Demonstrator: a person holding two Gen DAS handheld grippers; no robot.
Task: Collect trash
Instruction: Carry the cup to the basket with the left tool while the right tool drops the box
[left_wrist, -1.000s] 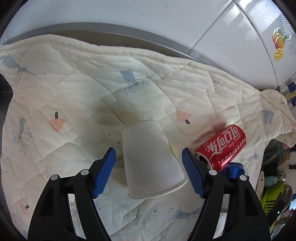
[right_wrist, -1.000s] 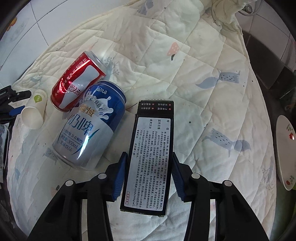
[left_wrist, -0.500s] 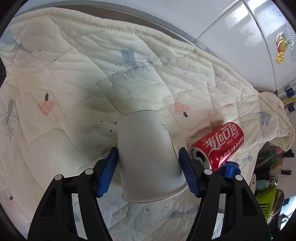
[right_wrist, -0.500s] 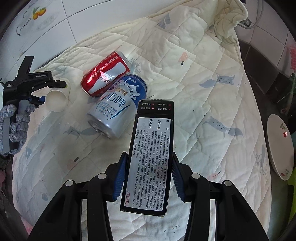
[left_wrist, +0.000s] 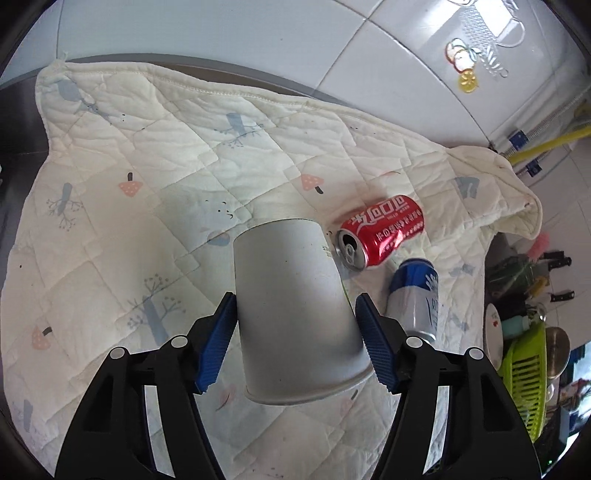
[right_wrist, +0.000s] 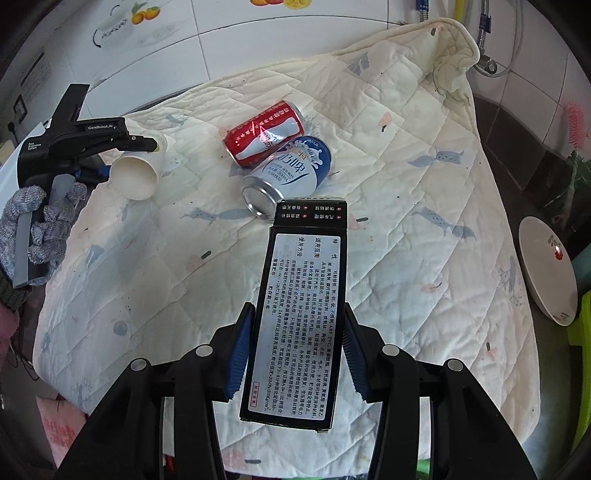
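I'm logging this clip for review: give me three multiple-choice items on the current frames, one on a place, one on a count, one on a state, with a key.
1. Where does the red can lie?
A. on the quilted cloth
B. on the white plate
C. inside the paper cup

2. How many drink cans lie on the cloth?
A. one
B. two
C. four

3. What does the right gripper hold?
A. nothing
B. a spoon
C. a black box

Key: 1 A, it lies on its side on the cloth; 2 B, the red can and the blue and white can; 3 C, both pads press the box's sides.

White tiled wall (left_wrist: 258, 33) behind a quilted cloth (left_wrist: 129, 229) covering the surface.
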